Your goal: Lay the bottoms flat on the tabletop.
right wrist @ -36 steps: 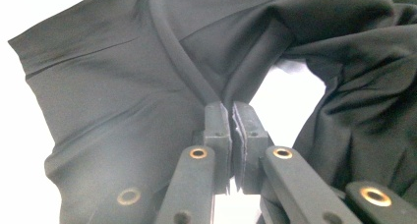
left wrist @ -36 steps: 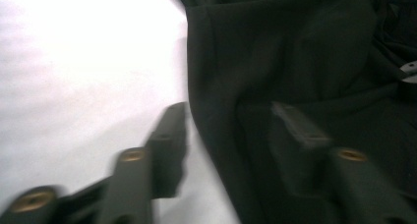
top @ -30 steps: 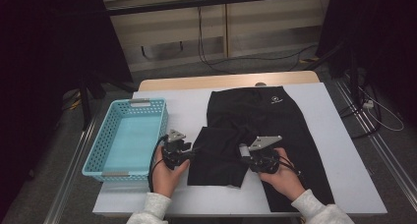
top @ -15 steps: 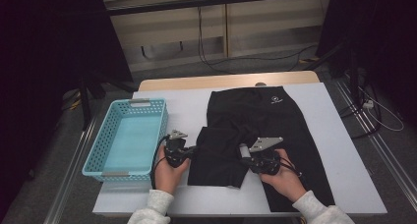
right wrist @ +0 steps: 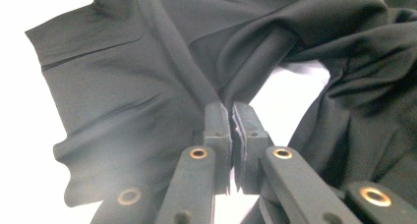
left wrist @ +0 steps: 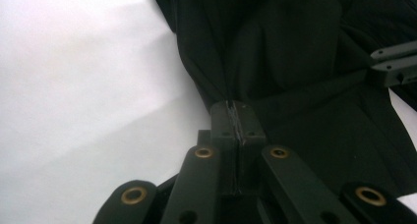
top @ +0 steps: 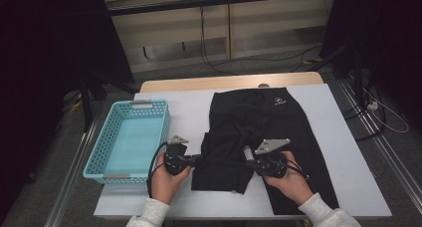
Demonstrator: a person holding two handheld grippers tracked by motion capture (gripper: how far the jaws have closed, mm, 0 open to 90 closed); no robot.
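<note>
A pair of black shorts (top: 271, 120) lies flat on the white table (top: 186, 105), waistband at the far side. Its left leg is lifted and bunched between the two grippers. My left gripper (top: 199, 159) is shut on that leg's outer edge; in the left gripper view the jaws (left wrist: 238, 120) pinch a fold of the black cloth (left wrist: 295, 62). My right gripper (top: 247, 162) is shut on the same leg's inner edge, and its jaws (right wrist: 231, 118) clamp the cloth (right wrist: 128, 96) near the crotch. The right gripper's tip (left wrist: 393, 64) shows across the cloth in the left gripper view.
A light blue plastic basket (top: 94, 157) stands empty at the table's left side, close to my left hand. Bare white table lies to the right of the shorts and along the near edge. Cables run on the floor beyond the table.
Both hands have drawn slightly toward the near edge, taking the gripped left leg of the shorts with them. The jaws have stayed shut.
</note>
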